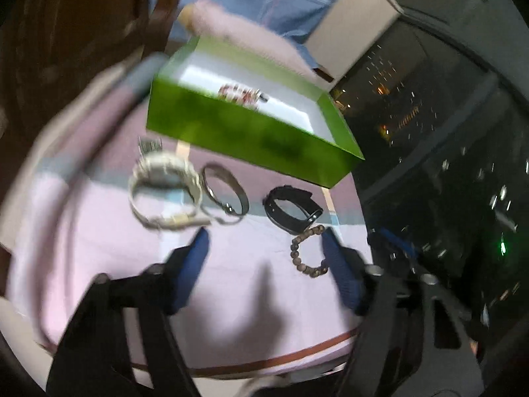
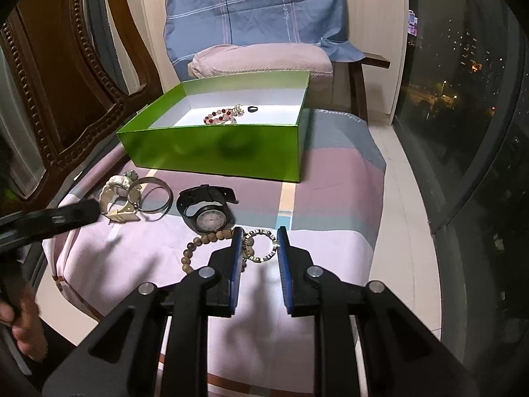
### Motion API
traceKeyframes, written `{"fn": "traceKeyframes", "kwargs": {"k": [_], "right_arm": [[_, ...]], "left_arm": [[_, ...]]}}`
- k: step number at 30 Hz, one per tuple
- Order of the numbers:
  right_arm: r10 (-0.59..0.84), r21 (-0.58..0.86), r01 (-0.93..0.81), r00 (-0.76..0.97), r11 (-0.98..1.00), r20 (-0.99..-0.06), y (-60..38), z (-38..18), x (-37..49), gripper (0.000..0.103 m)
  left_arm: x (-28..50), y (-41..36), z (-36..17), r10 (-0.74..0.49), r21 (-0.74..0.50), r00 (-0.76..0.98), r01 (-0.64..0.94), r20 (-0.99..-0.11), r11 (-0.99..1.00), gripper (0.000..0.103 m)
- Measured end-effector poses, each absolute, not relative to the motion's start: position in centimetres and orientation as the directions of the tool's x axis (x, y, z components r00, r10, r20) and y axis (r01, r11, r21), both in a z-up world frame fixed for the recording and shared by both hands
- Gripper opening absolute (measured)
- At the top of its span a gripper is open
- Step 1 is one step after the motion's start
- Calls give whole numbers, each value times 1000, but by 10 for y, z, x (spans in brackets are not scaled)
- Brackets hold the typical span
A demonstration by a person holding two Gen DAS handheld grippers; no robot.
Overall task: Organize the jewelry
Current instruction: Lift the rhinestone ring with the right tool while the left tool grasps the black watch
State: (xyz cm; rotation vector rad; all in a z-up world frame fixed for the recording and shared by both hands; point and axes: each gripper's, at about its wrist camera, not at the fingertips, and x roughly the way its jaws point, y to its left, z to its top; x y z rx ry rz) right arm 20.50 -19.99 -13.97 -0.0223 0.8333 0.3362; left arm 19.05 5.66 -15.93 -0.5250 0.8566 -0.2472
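Observation:
An open green box (image 2: 211,149) stands at the back of a pink patchwork cloth (image 2: 330,182); a red and pink bead bracelet (image 2: 221,116) and a small black ring (image 2: 253,109) lie inside. In front lie a white watch (image 2: 119,195), a silver bangle (image 2: 167,188), a black watch (image 2: 210,218) and a wooden bead bracelet (image 2: 198,241). My right gripper (image 2: 259,236) is shut on a small silver link bracelet (image 2: 263,231). My left gripper (image 1: 264,236) is open over the cloth, the wooden bead bracelet (image 1: 294,248) by its right finger, the white watch (image 1: 162,192) ahead to the left.
A carved wooden chair (image 2: 66,99) rises at the left. Behind the box are a folded pink cloth (image 2: 261,56) and a blue checked cushion (image 2: 254,10). A dark window (image 2: 463,99) runs along the right. A hand (image 2: 20,324) holds the left gripper at the lower left.

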Motion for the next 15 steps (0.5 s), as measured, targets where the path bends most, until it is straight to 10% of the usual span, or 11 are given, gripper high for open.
{"fn": "traceKeyframes", "kwargs": {"k": [15], "right_arm": [[308, 127, -323, 604, 938, -735, -198, -141, 207, 21]], "left_arm": [[218, 51, -190, -402, -652, 680, -148, -613, 744, 35]]}}
